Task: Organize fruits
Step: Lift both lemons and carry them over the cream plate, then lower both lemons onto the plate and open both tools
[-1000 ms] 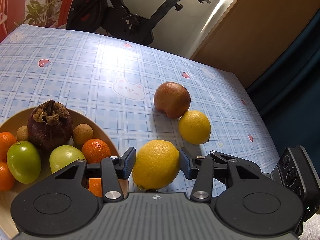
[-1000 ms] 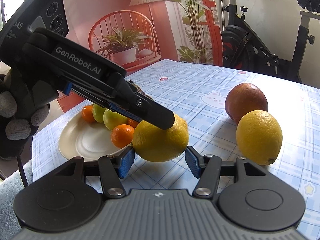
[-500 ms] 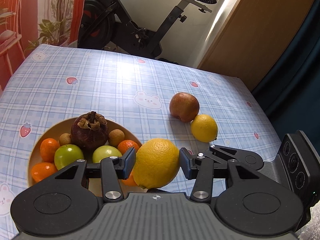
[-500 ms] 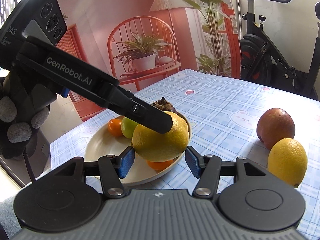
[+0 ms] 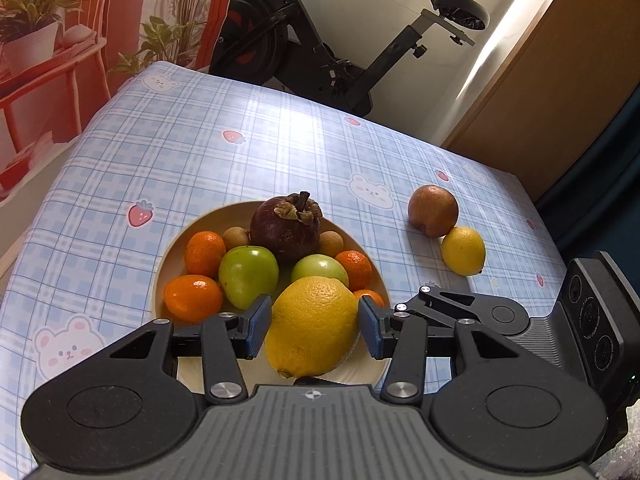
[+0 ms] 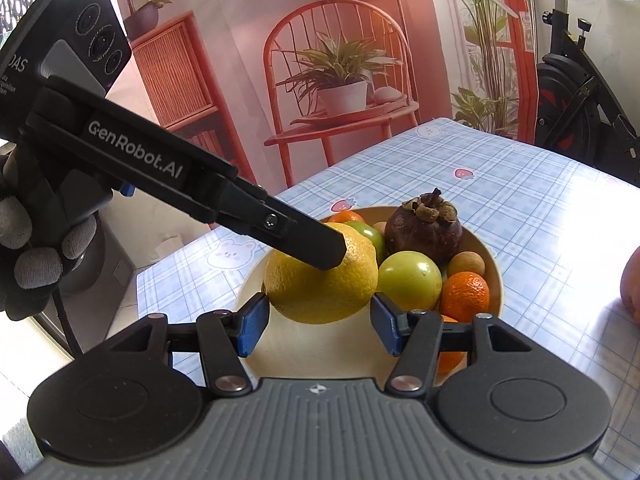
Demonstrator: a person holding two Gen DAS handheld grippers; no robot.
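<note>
A large lemon [image 5: 314, 326] hangs over the near side of a beige plate [image 5: 168, 264], gripped from two sides. My left gripper [image 5: 312, 328] is shut on it, blue pads against its flanks. My right gripper [image 6: 318, 324] is also shut on the large lemon [image 6: 320, 284], and the left gripper's black finger [image 6: 304, 240] presses on the fruit's top. The plate [image 6: 494, 264] holds a dark mangosteen [image 5: 286, 226], two green fruits, several tangerines and two small brown longans. A red-brown apple [image 5: 432, 210] and a small lemon [image 5: 463, 250] lie on the cloth to the right.
The table wears a blue checked cloth [image 5: 240, 152] with bear and strawberry prints. An exercise bike [image 5: 320, 52] stands beyond its far edge, beside a wooden door at the right. A gloved hand [image 6: 36, 252] holds the left gripper. The right gripper's body [image 5: 592, 312] sits at the right edge.
Both grippers have carried the large lemon leftward and slightly up, from beside the plate to above its near part. The apple and small lemon stayed put.
</note>
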